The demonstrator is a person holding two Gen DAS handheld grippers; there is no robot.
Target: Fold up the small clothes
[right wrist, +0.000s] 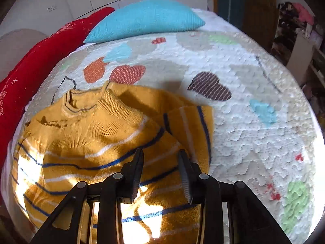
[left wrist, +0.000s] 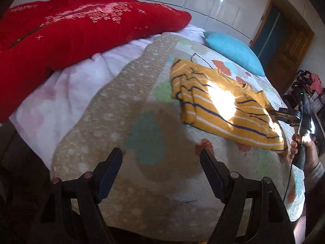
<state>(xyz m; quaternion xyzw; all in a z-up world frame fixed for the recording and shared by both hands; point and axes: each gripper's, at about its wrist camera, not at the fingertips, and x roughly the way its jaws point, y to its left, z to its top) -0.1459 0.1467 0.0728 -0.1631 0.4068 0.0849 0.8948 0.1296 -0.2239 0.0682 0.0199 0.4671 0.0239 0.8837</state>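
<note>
Sweater (right wrist: 97, 134), mustard with navy and white stripes, partly folded on quilted bed (right wrist: 254, 134), lower left of right wrist frame. Right hand-held gripper (right wrist: 160, 172) directly over its near edge, jaws apart, nothing clamped. Left hand-held gripper (left wrist: 162, 168) wide apart, well short; sweater up-right, long axis slanting toward lower right.

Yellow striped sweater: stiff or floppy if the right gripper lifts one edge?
Likely floppy: the yellow striped sweater is a ribbed knit, already creased and folded on itself. Probably light for its size. Its textured knit should grip the right gripper without slipping.
</note>
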